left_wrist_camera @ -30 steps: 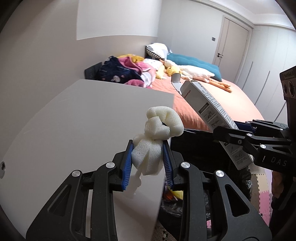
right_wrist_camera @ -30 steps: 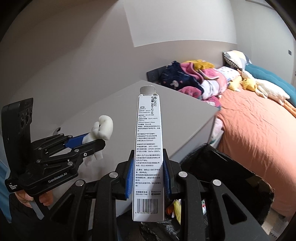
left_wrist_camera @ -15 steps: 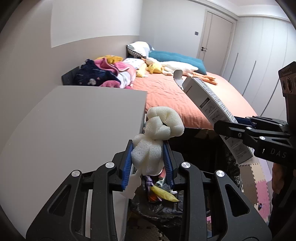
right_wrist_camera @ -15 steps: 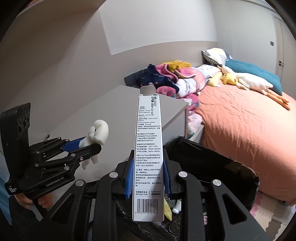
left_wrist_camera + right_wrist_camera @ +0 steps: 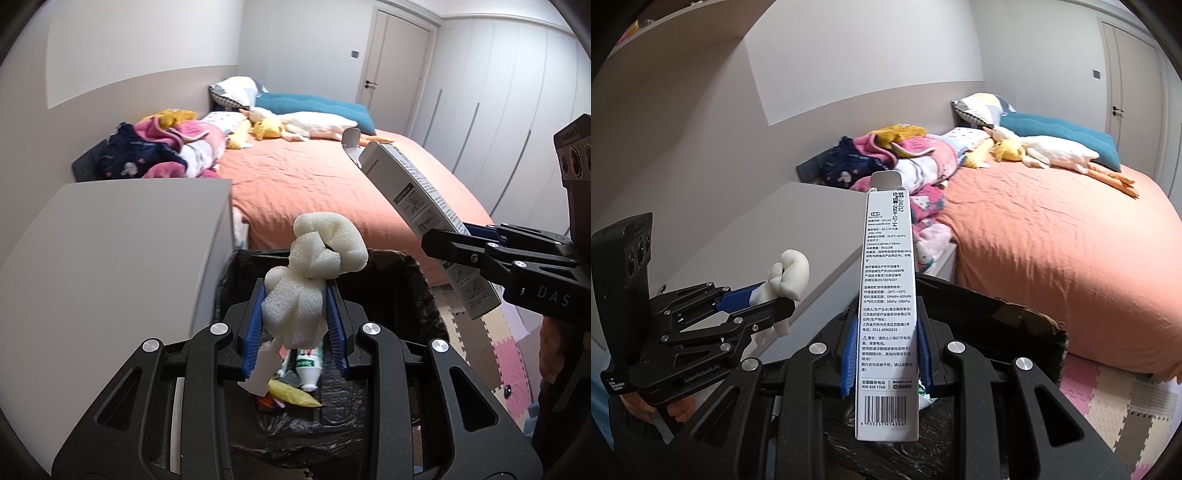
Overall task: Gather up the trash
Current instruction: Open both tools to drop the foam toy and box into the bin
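Crumpled white foam wad (image 5: pixel 295 295) pinched between left gripper (image 5: pixel 295 325) pads, long white printed carton (image 5: pixel 888 325) clamped upright in right gripper (image 5: pixel 886 350), both above black-lined trash bin (image 5: pixel 424 295)

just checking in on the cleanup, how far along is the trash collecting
Done: the black-lined trash bin already holds a squeezed tube and wrappers. In hand: the left gripper is clamped on a wad of white foam above the bin, and the right gripper is clamped on a long white carton. Left: neither piece has been dropped in yet.
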A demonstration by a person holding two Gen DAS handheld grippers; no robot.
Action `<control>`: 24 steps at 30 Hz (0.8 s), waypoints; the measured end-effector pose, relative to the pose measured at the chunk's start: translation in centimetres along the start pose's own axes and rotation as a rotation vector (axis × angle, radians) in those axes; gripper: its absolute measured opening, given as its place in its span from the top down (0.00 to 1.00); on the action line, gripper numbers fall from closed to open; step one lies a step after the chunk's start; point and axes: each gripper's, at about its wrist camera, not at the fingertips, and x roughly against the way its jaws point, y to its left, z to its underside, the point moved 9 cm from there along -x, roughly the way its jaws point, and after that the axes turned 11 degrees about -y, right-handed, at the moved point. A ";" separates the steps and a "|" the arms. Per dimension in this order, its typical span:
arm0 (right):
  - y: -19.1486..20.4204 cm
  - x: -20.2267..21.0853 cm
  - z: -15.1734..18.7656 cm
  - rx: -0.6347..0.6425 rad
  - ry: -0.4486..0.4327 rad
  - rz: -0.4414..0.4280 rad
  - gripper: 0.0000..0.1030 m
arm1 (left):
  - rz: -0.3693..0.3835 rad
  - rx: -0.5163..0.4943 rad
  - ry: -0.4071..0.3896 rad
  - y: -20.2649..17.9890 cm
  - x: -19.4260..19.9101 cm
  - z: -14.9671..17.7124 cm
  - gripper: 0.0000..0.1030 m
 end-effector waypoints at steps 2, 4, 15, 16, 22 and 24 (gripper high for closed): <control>-0.8 0.3 0.0 -0.010 -0.001 0.014 0.73 | 0.019 -0.002 0.005 -0.8 -0.5 -0.1 0.70; -1.5 0.4 -0.1 -0.019 -0.003 0.027 0.73 | 0.031 -0.006 0.010 -1.3 -1.0 -0.1 0.70; -5.5 1.9 -0.7 -0.085 -0.061 0.159 0.20 | -0.016 0.011 0.034 -1.5 -2.7 0.4 0.06; -5.8 1.9 -0.7 -0.093 -0.062 0.164 0.20 | -0.020 0.023 0.043 -1.2 -2.8 0.5 0.06; -6.0 1.8 -0.5 -0.099 -0.062 0.157 0.18 | -0.022 0.073 0.038 -0.4 -2.8 0.5 0.06; -5.9 1.8 -0.4 -0.098 -0.060 0.153 0.18 | -0.038 0.056 0.030 -0.4 -2.7 0.4 0.06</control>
